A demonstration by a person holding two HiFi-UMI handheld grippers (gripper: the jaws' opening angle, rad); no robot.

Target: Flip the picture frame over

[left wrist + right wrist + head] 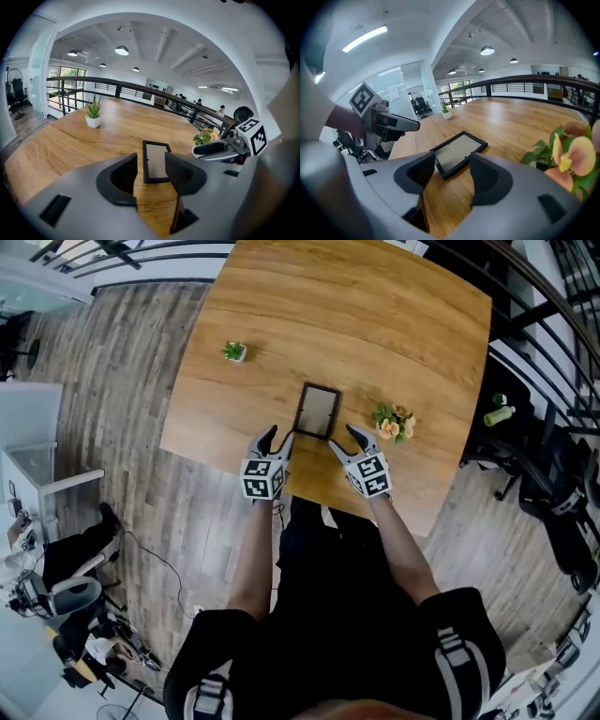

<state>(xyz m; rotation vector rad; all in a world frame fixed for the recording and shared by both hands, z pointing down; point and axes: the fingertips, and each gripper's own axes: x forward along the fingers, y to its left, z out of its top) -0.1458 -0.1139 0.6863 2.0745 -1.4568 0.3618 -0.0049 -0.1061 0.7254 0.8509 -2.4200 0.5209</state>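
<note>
I am hovering my left tool (280, 434) and right tool (343, 439), both released and empty, just short of the thin black picture frame (318, 412) lying flat on the wooden worktop (375, 315).

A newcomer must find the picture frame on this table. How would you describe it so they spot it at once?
On the large wooden table, look near the edge closest to the person. The black rectangular picture frame lies flat there; the small potted green plant and the orange flowers stand upright.
</note>
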